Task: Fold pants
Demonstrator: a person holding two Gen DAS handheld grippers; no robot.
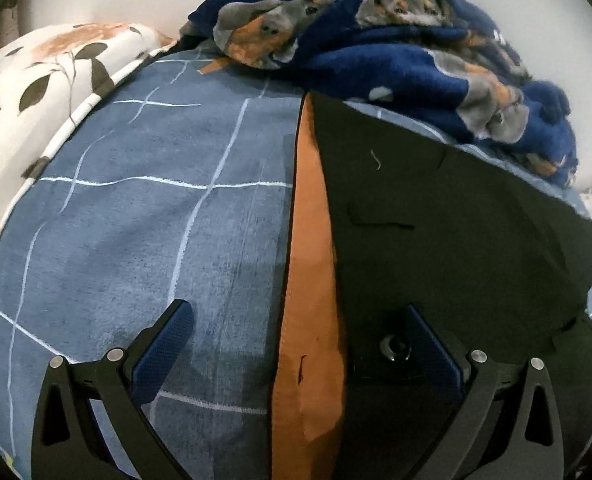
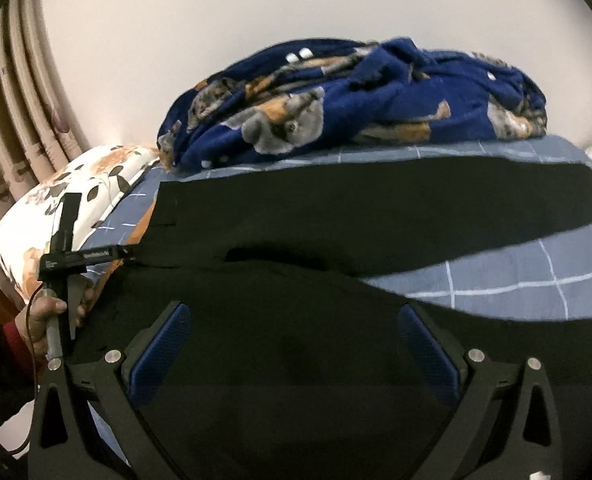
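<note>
Black pants [image 1: 436, 208] lie spread flat on a blue checked bedsheet [image 1: 155, 208]. Their waistband shows an orange lining [image 1: 312, 280] and a button [image 1: 394, 347]. My left gripper [image 1: 300, 320] is open and empty, hovering over the waistband edge, its right finger above the button. In the right wrist view the pants [image 2: 336, 216] stretch rightward with the two legs splitting apart. My right gripper [image 2: 291, 320] is open and empty above the near leg. The left gripper [image 2: 65, 260] appears there in a hand at the waistband.
A crumpled navy blanket with dog prints [image 1: 416, 52] lies at the far side of the bed, also in the right wrist view [image 2: 356, 100]. A floral pillow [image 1: 43, 92] sits at the left. A wall and curtain [image 2: 19, 100] stand behind.
</note>
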